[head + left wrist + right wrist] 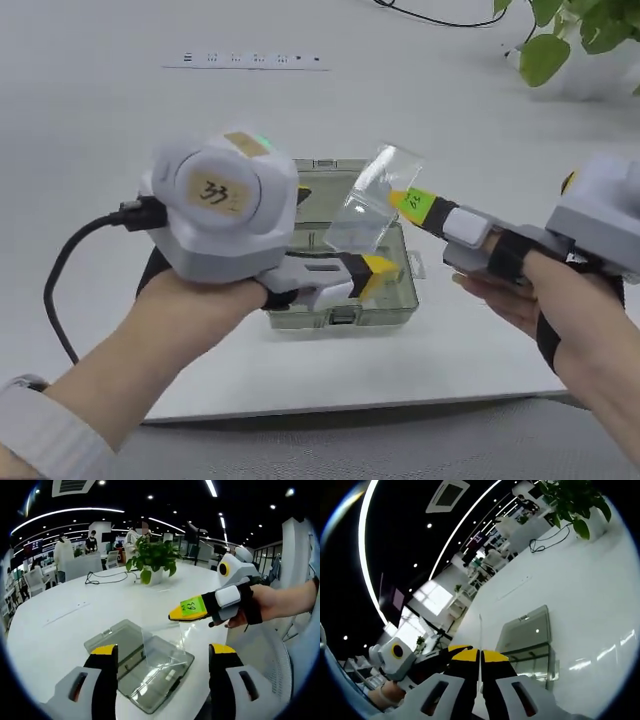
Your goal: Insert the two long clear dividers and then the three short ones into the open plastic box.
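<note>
Plastic this thin and clear would probably be light, springy and slick, so the clear divider (pixel 372 200) seemed likely to bow or twist loose if pinched at a corner; a hold near the middle of one edge looked wisest. The right tool (pixel 402 200), reaching in from 3 o'clock in the head view, was clenched on the sheet's edge, which showed as a thin line between its jaws in the right gripper view. It held the sheet tilted in the air above the open plastic box (pixel 405 305). The left tool (pixel 375 272) hovered released over the box's 6 o'clock wall, grasping nothing. The box walls were low, and any slots were too faint to make out. The white table (pixel 120 130) gave open room around the box, with a plant (pixel 545 55) well apart at 1 o'clock.
</note>
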Available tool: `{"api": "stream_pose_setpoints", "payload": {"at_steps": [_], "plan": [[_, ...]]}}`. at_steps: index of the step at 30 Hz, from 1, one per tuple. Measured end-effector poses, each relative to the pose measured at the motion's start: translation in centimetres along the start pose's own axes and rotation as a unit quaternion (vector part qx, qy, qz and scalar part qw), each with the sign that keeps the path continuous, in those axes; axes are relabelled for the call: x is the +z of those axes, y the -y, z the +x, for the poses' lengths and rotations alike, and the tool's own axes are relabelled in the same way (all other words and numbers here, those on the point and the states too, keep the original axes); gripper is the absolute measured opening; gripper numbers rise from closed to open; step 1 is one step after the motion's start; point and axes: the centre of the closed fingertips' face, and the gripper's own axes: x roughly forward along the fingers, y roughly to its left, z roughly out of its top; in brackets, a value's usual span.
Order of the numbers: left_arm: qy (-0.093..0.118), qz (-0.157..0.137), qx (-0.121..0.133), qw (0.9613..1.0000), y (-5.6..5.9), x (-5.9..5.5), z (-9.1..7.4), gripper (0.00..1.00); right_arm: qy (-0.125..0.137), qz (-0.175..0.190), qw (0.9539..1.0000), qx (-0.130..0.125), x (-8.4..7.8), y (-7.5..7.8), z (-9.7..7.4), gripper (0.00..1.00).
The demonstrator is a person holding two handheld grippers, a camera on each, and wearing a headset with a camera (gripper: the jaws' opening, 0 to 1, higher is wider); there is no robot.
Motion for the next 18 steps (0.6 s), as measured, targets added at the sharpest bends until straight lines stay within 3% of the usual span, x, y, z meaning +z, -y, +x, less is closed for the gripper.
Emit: {"api": "stream_pose_setpoints", "payload": {"at_steps": [4, 8, 12, 18], "plan": [[-0.005, 0.020, 0.002, 0.9998, 0.2, -0.1, -0.2, 1.00, -0.021, -0.003, 0.9998, 0.002, -0.1, -0.1, -0.3, 0.02], [-0.005, 0.035, 0.001, 0.9994, 0.5, 0.2, -0.7, 1.00, -0.036, -0.003, 0.9993, 0.003, 0.0, -0.1, -0.9, 0.02], [-0.003, 0.026, 0.016, 0.9995, 0.0, 0.4, -1.5, 1.00, -0.049, -0.005, 0.9988, 0.000, 0.3, 0.1, -1.3, 0.02], [0.000, 0.050, 0.028, 0.9984, -1.2, 0.0, -3.1, 1.00, -0.061, -0.013, 0.9978, -0.019, 0.4, 0.3, -1.5, 0.02]]}}
